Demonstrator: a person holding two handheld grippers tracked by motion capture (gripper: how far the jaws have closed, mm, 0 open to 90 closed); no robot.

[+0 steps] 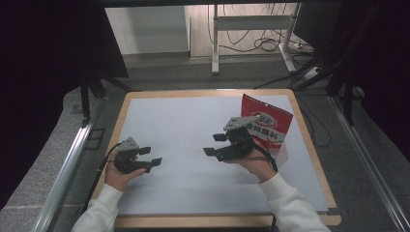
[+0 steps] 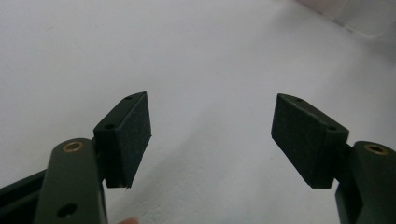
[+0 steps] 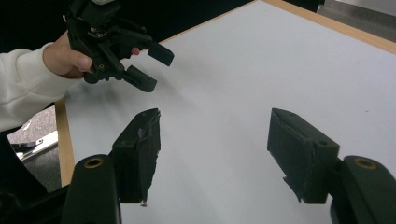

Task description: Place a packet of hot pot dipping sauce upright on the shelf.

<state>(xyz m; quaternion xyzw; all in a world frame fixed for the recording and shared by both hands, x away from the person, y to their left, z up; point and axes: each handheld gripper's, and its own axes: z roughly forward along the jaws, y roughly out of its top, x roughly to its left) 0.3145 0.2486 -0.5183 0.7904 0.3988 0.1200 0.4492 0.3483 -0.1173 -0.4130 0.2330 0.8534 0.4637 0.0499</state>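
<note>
On pale tabletop (image 1: 193, 145), red snack pouch (image 1: 269, 123) upright behind right gripper (image 1: 216, 144), likely light, crinkly, best pinched by top edge; left gripper (image 1: 150, 155) apart, both jaws open, empty.

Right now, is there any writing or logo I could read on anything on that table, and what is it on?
Red bag: a round logo above a white band of dark characters, all too small and blurred to read.
Left claw and right claw: no lettering visible.
White table top: no marks or text.
</note>
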